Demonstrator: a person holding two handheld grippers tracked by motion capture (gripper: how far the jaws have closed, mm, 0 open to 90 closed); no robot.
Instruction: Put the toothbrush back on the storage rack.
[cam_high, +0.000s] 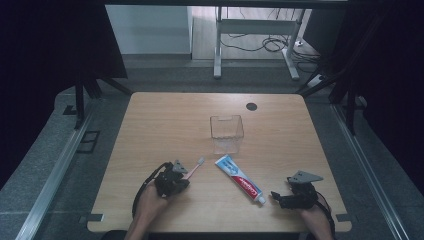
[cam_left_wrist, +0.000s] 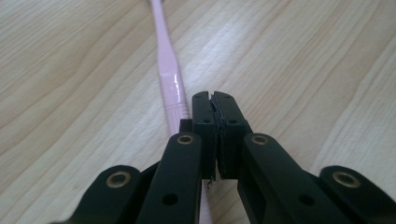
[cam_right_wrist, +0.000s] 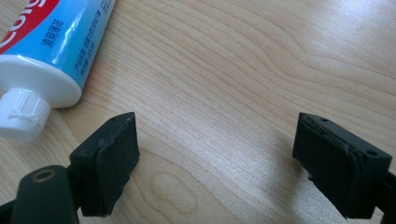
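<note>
A: Where's our left gripper (cam_high: 176, 176)?

B: Low on the table (cam_high: 165, 115), jaws pressed together w/ nothing between them. In the left gripper view the pink toothbrush (cam_left_wrist: 169, 79) lies just beside the closed tips, on their left.

A: And the right gripper (cam_right_wrist: 215, 154)?

B: We've got its jaws spread wide over bare wood, holding nothing. Toothpaste tube (cam_right_wrist: 56, 46) lies flat nearby, white cap (cam_right_wrist: 21, 114) just off one pad. Clear container (cam_high: 226, 133) stands farther back.

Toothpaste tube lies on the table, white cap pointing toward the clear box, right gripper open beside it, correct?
No. The high view shows the toothpaste tube with its white cap pointing away from the clear box, toward the right gripper. It does lie on the table, that gripper open beside it.
</note>
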